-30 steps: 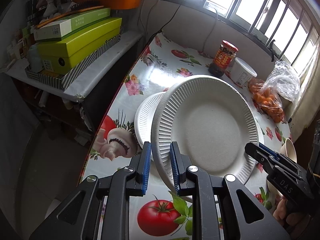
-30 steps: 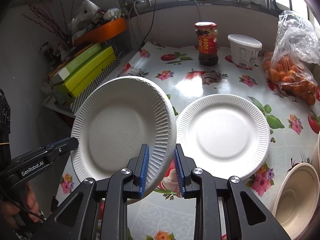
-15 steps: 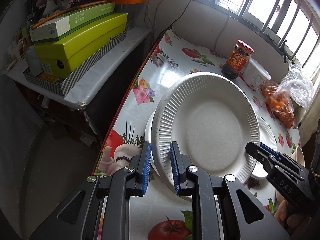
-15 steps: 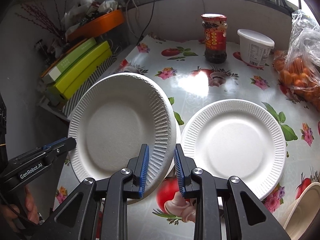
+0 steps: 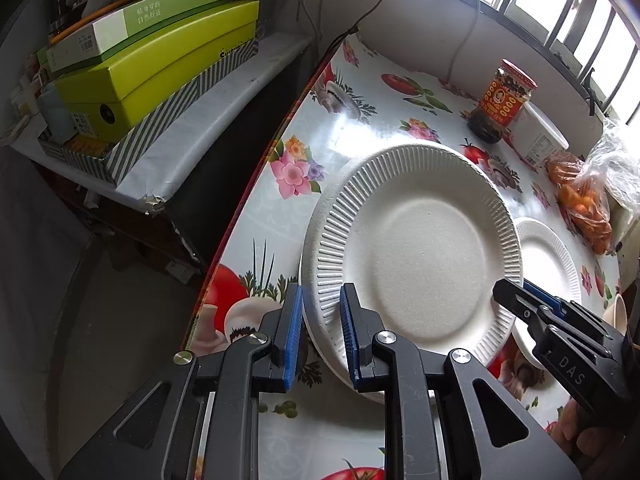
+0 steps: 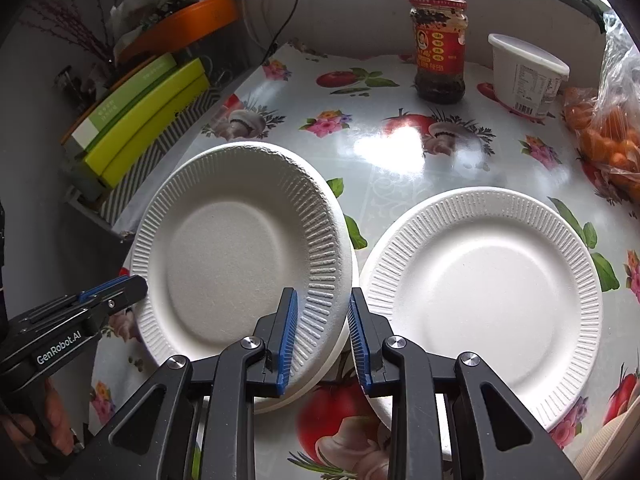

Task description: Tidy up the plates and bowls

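Both grippers hold one white ribbed paper plate (image 5: pixel 416 248) (image 6: pixel 236 252) by opposite rims. My left gripper (image 5: pixel 320 332) is shut on its near-left rim, and my right gripper (image 6: pixel 322 336) is shut on its right rim. Each gripper shows in the other's view, the right gripper (image 5: pixel 560 328) and the left gripper (image 6: pixel 100 300). The held plate hangs tilted, close over a second plate (image 6: pixel 340 354) that lies near the table's left edge; only a sliver of that rim shows. A third plate (image 6: pixel 484 300) (image 5: pixel 548 264) lies flat to the right.
A red-labelled sauce jar (image 6: pixel 440 48), a white tub (image 6: pixel 524 76) and a bag of oranges (image 6: pixel 608 140) stand at the back. A beige bowl (image 6: pixel 616 448) sits at the near right. Green boxes (image 5: pixel 156 72) fill a side shelf beyond the table's left edge (image 5: pixel 248 204).
Both grippers have carried the plate left and down together. It now hangs low over the plate at the table's left edge, and the right-hand plate is fully uncovered.
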Demonstrator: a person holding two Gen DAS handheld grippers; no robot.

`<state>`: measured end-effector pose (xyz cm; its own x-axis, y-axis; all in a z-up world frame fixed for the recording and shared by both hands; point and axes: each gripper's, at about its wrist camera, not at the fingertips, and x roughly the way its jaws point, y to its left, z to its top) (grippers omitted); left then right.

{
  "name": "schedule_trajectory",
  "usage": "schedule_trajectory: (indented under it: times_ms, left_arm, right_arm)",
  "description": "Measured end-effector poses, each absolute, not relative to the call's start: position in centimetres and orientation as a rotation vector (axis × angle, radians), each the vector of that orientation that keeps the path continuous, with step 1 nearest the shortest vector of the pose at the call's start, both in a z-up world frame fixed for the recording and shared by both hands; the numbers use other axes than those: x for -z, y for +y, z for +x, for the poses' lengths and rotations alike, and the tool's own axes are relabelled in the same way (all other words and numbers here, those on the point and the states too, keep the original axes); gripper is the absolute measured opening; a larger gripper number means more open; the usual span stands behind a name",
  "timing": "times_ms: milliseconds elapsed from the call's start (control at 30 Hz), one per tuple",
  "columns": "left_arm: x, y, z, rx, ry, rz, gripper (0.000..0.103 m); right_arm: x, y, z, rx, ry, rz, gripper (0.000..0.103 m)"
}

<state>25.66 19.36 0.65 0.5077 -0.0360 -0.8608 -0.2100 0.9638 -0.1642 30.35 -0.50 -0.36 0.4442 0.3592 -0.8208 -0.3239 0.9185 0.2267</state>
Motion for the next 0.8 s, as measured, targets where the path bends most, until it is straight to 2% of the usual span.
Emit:
schedule_trajectory:
  times_ms: [800]
  left_arm:
    - [0.35, 19.3, 26.48, -0.116, 1.069, -0.254, 0.021]
  right_arm:
    - [0.99, -0.29, 30.88, -0.426, 1.021, 0.013, 0.027]
